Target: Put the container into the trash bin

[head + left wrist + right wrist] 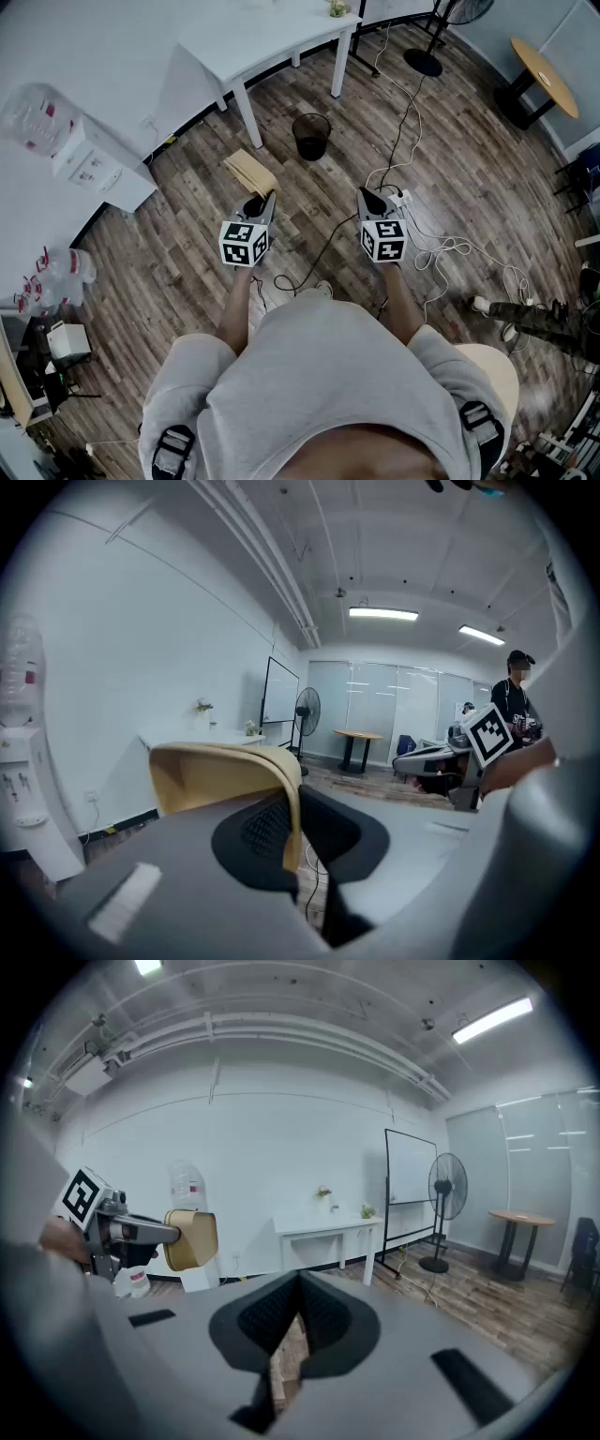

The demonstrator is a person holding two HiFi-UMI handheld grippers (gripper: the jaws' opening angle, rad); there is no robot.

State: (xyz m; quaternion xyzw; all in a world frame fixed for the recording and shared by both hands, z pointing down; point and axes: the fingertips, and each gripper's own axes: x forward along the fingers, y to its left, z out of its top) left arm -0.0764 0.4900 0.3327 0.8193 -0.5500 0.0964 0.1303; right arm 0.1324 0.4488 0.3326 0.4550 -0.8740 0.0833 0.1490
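The tan container (251,172) is off the wooden floor (469,159), held in the air at the tip of the left gripper (265,200). In the left gripper view, that claw is pinched on one thin side wall of the container. The wall stands on edge between the two black pads, and the rest of the container curves away to the left of the jaws. The right gripper view shows the same container from the side, sticking out past the end of the left gripper.

The right gripper (366,197) is level with the left one and well apart from it. Its jaws are pressed together at the tips with nothing between them, and only floor planks show through the slit lower down.

Ahead of both grippers, the black mesh trash bin (311,137) stands upright on the floor, just beside the near leg (248,112) of a white table (253,37). The container is near the bin but not over it, lying a little to its left in the head view.

White and black cables (441,248) trail across the floor by the right gripper, next to a white power strip (400,198). A water dispenser (94,164) stands against the left wall. A round wooden table (544,75) stands near the far right corner of the floor.
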